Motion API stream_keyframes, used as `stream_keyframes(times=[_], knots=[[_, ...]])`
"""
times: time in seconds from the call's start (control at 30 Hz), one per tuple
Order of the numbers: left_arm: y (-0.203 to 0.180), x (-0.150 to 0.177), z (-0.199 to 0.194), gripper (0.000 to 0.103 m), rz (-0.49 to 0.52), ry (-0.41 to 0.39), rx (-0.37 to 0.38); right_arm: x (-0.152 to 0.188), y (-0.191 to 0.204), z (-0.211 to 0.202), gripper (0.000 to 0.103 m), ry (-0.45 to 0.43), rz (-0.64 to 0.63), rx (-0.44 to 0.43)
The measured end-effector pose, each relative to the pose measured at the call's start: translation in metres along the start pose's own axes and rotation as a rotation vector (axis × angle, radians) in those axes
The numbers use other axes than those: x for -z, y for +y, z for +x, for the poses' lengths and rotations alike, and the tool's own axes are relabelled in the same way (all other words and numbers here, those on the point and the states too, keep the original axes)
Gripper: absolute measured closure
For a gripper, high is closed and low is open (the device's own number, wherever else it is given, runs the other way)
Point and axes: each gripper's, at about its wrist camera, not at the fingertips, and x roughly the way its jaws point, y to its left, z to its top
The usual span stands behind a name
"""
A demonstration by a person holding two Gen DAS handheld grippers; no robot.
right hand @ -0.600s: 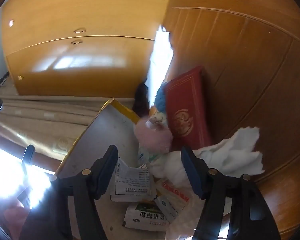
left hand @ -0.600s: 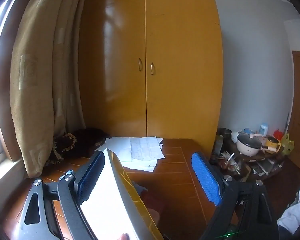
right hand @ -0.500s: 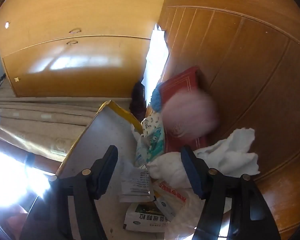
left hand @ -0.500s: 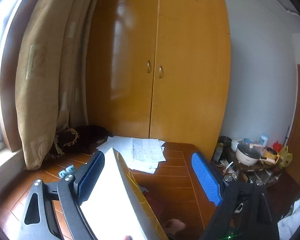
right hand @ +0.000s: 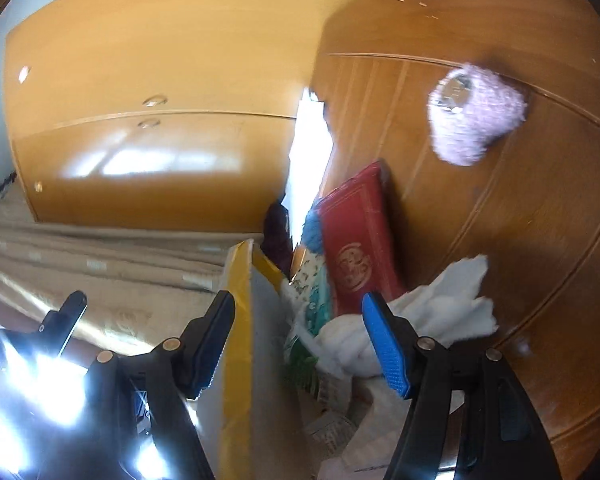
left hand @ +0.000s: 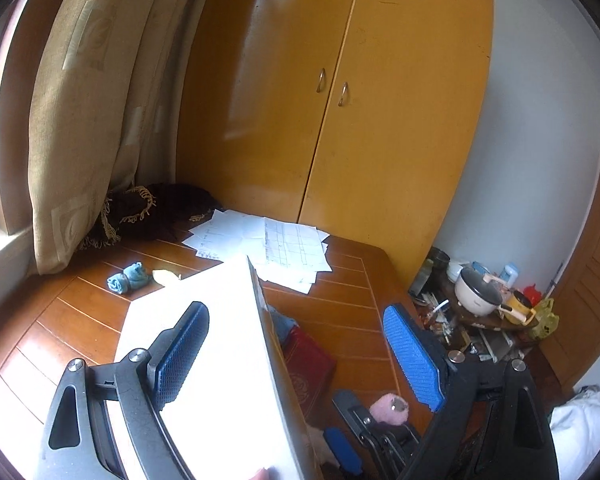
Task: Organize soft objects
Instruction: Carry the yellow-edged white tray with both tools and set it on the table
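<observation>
A yellow box with a white flap (left hand: 220, 340) stands between the two grippers; its yellow wall (right hand: 240, 340) shows in the right wrist view. My left gripper (left hand: 296, 356) is open, its jaws either side of the flap edge. My right gripper (right hand: 300, 344) is open and empty over the box mouth. A pink fuzzy roll (right hand: 476, 116) lies blurred on the wooden table (right hand: 520, 220), away from both grippers; it also shows in the left wrist view (left hand: 388, 408). A white cloth (right hand: 440, 312), a patterned cloth (right hand: 312, 288) and a rolled blue sock (left hand: 126, 278) lie nearby.
A red book (right hand: 356, 248) lies beside the box. Loose papers (left hand: 268, 244) and a dark fringed cloth (left hand: 156, 208) sit at the table's back. A wardrobe (left hand: 340, 100) and curtain (left hand: 80, 120) stand behind. A cluttered side table with a pot (left hand: 480, 296) is right.
The pink fuzzy roll has left the box area and moved out across the table to the right. The left gripper has tilted down, showing more table and the blue sock.
</observation>
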Motion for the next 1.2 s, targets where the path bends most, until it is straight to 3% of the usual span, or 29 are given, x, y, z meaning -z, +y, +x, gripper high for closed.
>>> stream_keyframes(times=[0.17, 0.23, 0.33, 0.43, 0.47, 0.57, 0.67, 0.77, 0.97, 1.03, 1.1, 1.2], knots=[[0.025, 0.003, -0.021, 0.012, 0.008, 0.007, 0.043, 0.012, 0.01, 0.005, 0.037, -0.03, -0.029, 0.047], [0.04, 0.003, -0.026, 0.012, -0.016, 0.01, 0.055, 0.024, 0.022, 0.002, 0.037, -0.125, -0.023, 0.133], [0.066, 0.005, -0.034, 0.012, -0.063, 0.018, 0.065, 0.035, 0.029, 0.003, 0.037, -0.177, -0.02, 0.206], [0.092, 0.008, -0.043, 0.012, -0.103, 0.006, 0.064, 0.043, 0.028, 0.009, 0.037, -0.098, 0.001, 0.182], [0.101, 0.009, -0.046, 0.012, -0.1, 0.007, 0.05, 0.048, 0.032, 0.013, 0.037, -0.117, 0.04, 0.209], [0.126, 0.011, -0.056, 0.012, -0.097, 0.006, 0.013, 0.051, 0.035, 0.014, 0.037, -0.094, 0.022, 0.183], [0.15, 0.014, -0.057, 0.012, -0.105, 0.016, -0.047, 0.049, 0.037, 0.015, 0.037, -0.049, -0.004, 0.178], [0.173, 0.015, -0.06, 0.012, -0.177, 0.041, -0.025, 0.062, 0.06, 0.027, 0.037, -0.01, -0.075, 0.158], [0.22, 0.017, -0.089, 0.012, -0.321, -0.099, -0.045, 0.119, 0.126, 0.067, 0.037, 0.112, -0.313, 0.081], [0.239, 0.021, -0.102, 0.012, -0.358, -0.142, -0.076, 0.145, 0.142, 0.09, 0.037, 0.173, -0.375, 0.053], [0.263, 0.027, -0.111, 0.011, -0.413, -0.186, -0.143, 0.16, 0.153, 0.11, 0.037, 0.316, -0.439, -0.031], [0.291, 0.036, -0.116, 0.011, -0.474, -0.178, -0.205, 0.171, 0.146, 0.131, 0.036, 0.455, -0.459, -0.12]])
